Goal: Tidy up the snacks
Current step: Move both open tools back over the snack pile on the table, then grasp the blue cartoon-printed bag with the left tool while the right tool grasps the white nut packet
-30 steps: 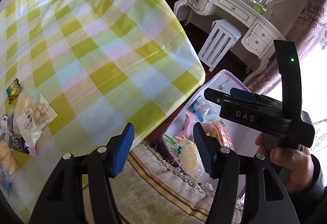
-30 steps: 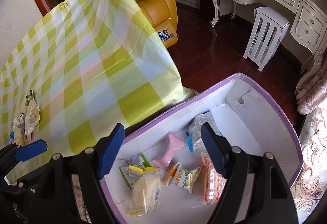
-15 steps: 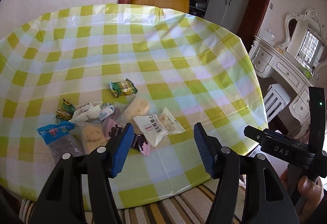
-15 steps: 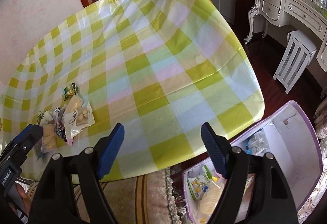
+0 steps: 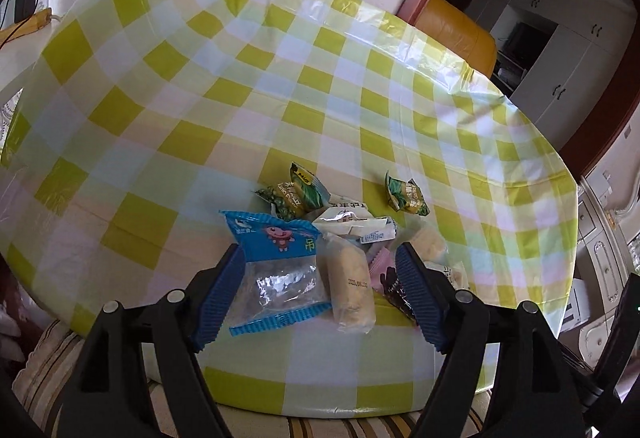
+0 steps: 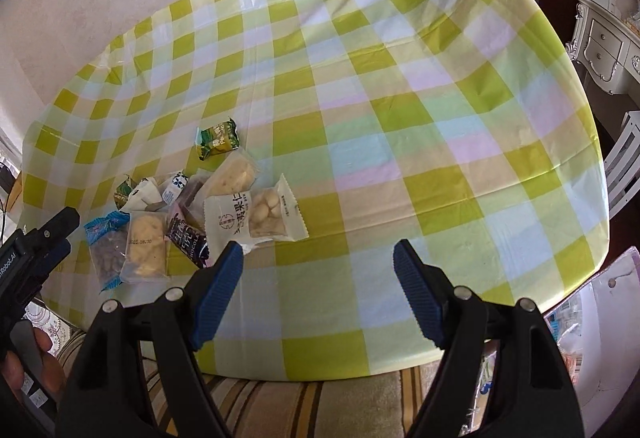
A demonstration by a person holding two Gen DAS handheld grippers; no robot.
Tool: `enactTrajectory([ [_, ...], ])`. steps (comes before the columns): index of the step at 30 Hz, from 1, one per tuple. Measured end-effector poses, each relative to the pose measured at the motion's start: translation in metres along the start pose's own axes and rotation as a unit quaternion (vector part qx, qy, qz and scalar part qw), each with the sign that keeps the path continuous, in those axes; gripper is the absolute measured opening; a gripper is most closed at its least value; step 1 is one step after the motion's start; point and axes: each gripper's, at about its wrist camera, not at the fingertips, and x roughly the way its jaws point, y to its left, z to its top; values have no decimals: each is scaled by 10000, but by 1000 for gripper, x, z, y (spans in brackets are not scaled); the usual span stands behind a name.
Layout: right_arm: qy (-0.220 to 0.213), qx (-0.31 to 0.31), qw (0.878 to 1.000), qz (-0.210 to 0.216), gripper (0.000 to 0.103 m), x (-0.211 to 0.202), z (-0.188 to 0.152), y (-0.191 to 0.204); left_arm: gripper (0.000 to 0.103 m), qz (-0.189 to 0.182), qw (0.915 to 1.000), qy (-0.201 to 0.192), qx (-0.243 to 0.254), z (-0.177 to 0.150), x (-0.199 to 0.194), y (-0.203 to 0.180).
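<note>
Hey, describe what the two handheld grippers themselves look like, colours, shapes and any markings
Both the left gripper and the right gripper have black plastic frames with two angled fingers, silver rivets at the joints and ribbed blue pads. In the right wrist view, the left gripper's black body carries white lettering.

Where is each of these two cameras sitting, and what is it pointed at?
Left wrist: rides the left gripper, angled down at the snack pile on the checked table; its own open blue fingers show.
Right wrist: rides the right gripper, angled down at bare cloth, pile to its left; its open fingers and a hand holding the left gripper show.
Shared: the blue packet, table, yellow armchair.
</note>
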Motion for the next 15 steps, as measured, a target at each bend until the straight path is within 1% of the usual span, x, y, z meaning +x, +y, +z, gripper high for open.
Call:
enactTrajectory([
  [5,217,-200,9995,144,78,16,4,16,75,64,9997,171,-183,-1,9,8],
  [8,295,-310,9989,181,78,25,6,24,80,163,9992,235,-292,-1,13,14],
  [10,356,-377,9985,194,78,31,9,28,80,220,9986,280,-383,-1,16,19],
  [12,429,-460,9978,192,81,38,10,33,80,268,9981,337,-448,-2,19,22],
  [15,518,-542,9970,216,81,47,13,38,80,329,9972,434,-510,-2,24,26],
])
